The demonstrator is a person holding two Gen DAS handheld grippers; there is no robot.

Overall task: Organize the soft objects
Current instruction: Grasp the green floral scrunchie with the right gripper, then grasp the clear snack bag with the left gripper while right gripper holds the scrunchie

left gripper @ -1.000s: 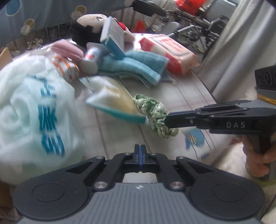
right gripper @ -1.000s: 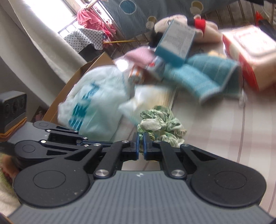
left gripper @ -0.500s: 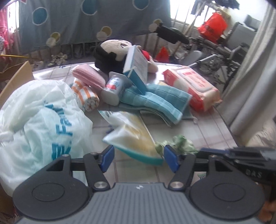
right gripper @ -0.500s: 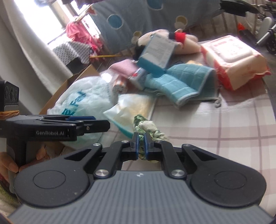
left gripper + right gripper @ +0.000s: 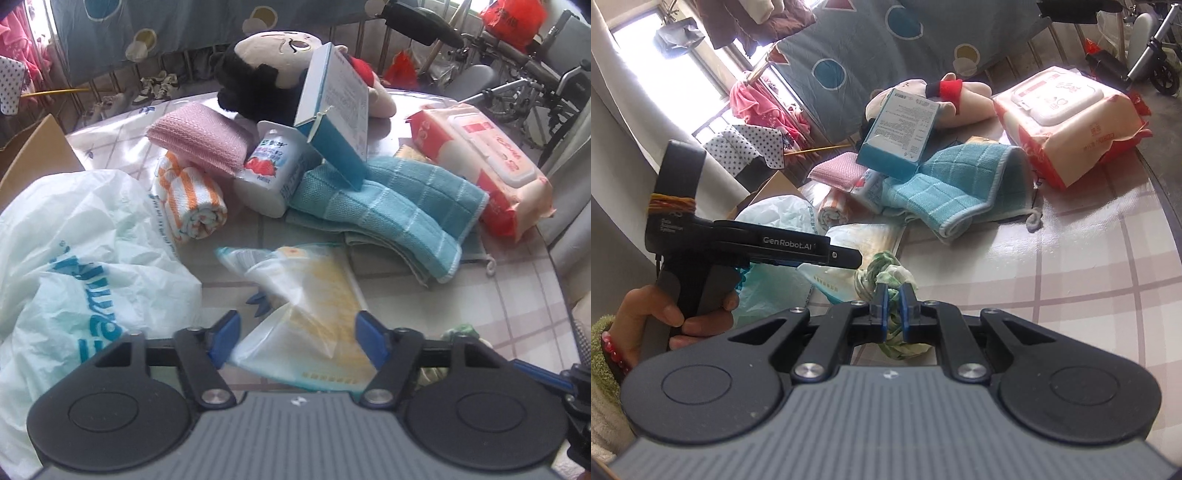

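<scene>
My left gripper (image 5: 297,339) points down at a white-and-yellow plastic packet (image 5: 310,295) on the tiled table (image 5: 498,295). Its jaws are closing with the packet's near end between the blue pads (image 5: 225,334), which do not clearly press on it. From the right wrist view the left gripper (image 5: 849,258) reaches in from the left over the same packet (image 5: 864,232). My right gripper (image 5: 892,299) is shut on a green patterned scrunchie (image 5: 882,269). The scrunchie (image 5: 461,330) peeks out at the lower right of the left wrist view.
Behind lie a teal towel (image 5: 388,206), an orange-striped rolled cloth (image 5: 192,203), a pink cloth (image 5: 199,136), a plush doll (image 5: 266,55), a blue box (image 5: 332,110), a yogurt cup (image 5: 269,173) and a wipes pack (image 5: 491,162). A white plastic bag (image 5: 74,258) and cardboard box (image 5: 33,155) sit left.
The left gripper went from shut to open, moved over the packet and tipped down, then narrowed a little. The right gripper kept its hold on the scrunchie and shifted slightly.
</scene>
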